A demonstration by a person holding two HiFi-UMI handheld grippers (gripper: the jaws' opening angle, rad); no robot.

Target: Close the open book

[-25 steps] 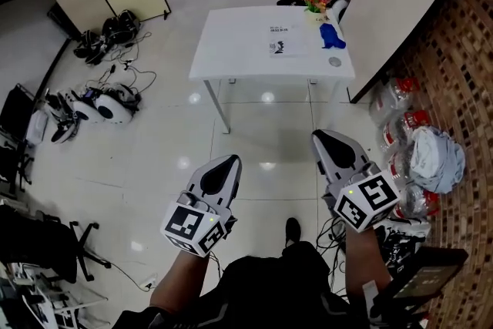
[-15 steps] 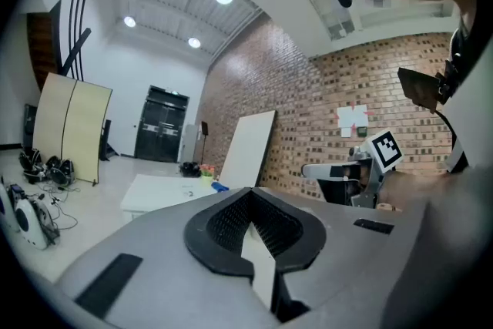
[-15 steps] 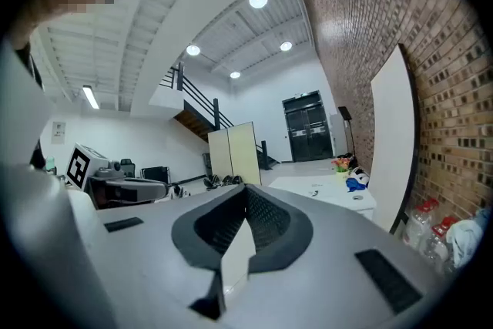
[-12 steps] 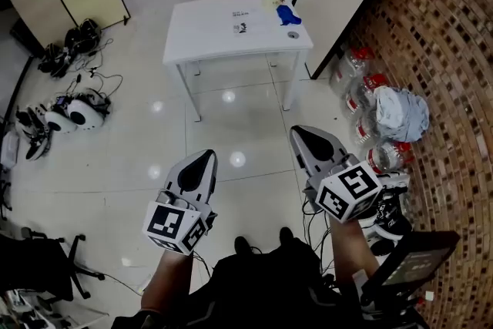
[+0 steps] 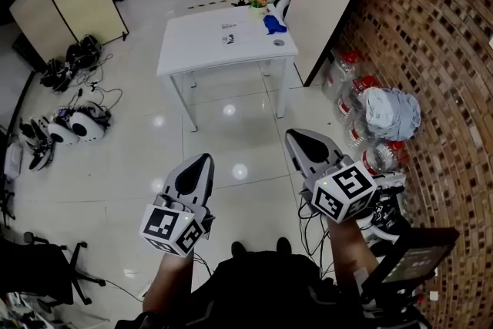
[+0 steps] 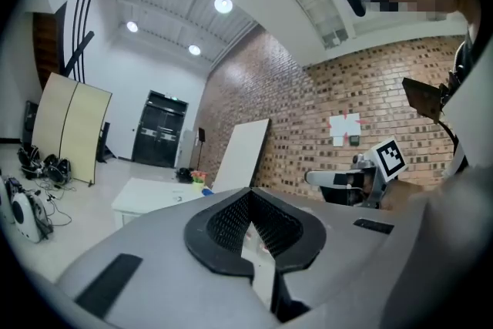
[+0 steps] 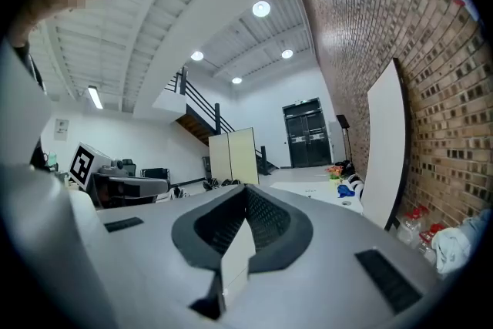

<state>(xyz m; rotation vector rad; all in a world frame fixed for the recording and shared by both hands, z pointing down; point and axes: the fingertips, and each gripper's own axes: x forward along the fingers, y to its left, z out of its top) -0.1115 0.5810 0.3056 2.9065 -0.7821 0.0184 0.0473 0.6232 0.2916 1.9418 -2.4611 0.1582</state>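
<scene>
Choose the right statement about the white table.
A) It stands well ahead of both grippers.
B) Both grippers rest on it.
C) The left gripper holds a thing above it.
A: in the head view the white table stands upright, well beyond the left gripper and the right gripper.

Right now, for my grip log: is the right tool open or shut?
Shut: the right tool has its jaws together, nothing between them.

The white table (image 5: pixel 177 50) bearing the open book (image 5: pixel 229 38) now lies farther off and leftward, more brick wall (image 5: pixel 431 50) showing.
</scene>
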